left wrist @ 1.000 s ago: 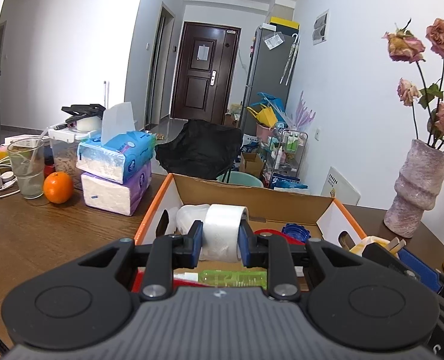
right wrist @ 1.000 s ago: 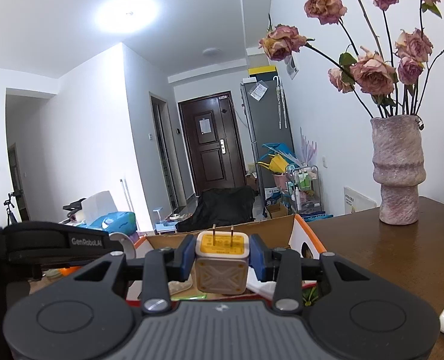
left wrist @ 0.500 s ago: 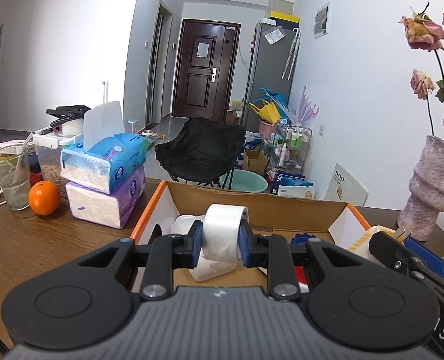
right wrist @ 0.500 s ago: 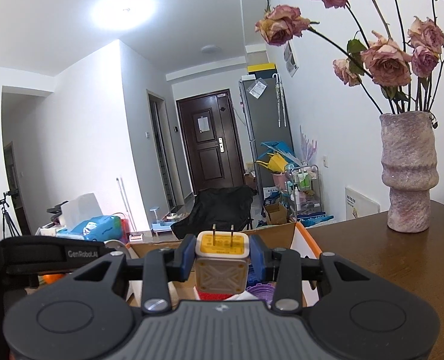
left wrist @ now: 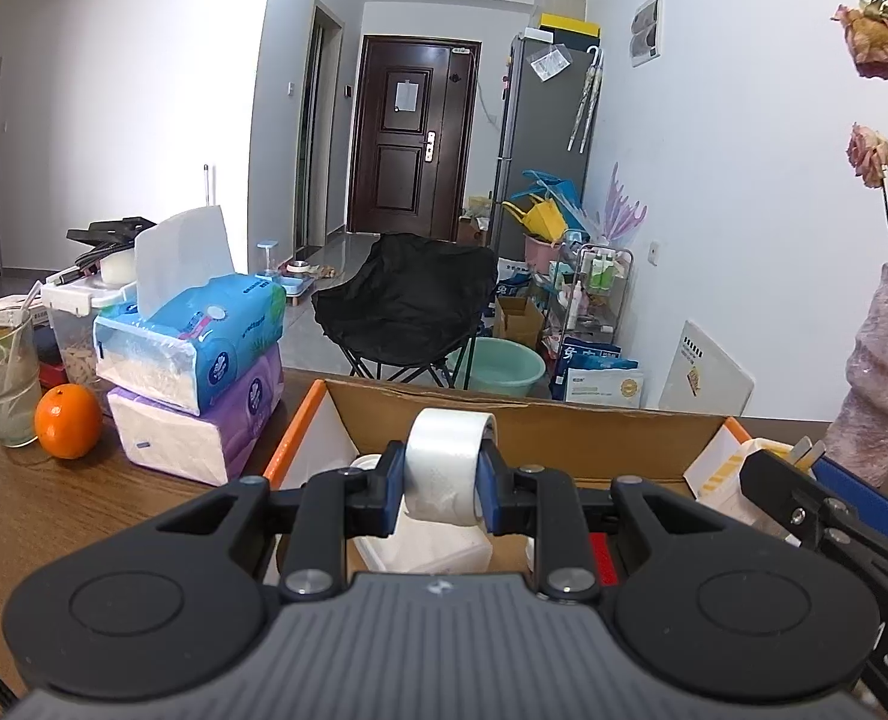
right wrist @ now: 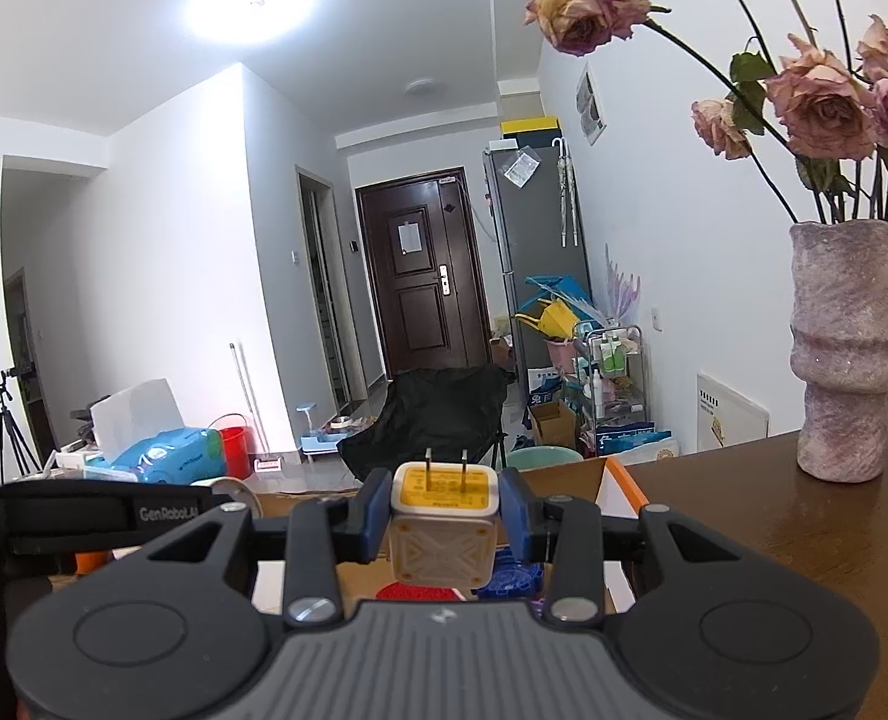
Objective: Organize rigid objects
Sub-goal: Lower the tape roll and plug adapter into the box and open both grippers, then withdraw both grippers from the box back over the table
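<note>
My left gripper [left wrist: 441, 489] is shut on a roll of clear tape [left wrist: 447, 459], held upright over the open cardboard box [left wrist: 504, 414] with orange-edged flaps. In the right wrist view my right gripper [right wrist: 444, 519] is shut on a cream wall charger [right wrist: 443, 525] with a yellow face and two prongs pointing up. It hovers above the same cardboard box [right wrist: 570, 471], where a red thing and a blue lid [right wrist: 510, 576] lie. The right gripper [left wrist: 804, 501] also shows at the right edge of the left wrist view, holding the charger beside the tape.
Stacked tissue packs [left wrist: 198, 360], an orange [left wrist: 67, 429] and a glass with a straw [left wrist: 0, 378] stand left of the box on the wooden table [left wrist: 54, 510]. A rough pink vase [right wrist: 846, 348] of dried roses stands on the table at the right. A black folding chair [left wrist: 408, 306] is beyond the table.
Both grippers have moved forward over the box, each keeping its grip. The box's far wall and the vase look nearer; the tissue packs and orange have slid left in the left view.
</note>
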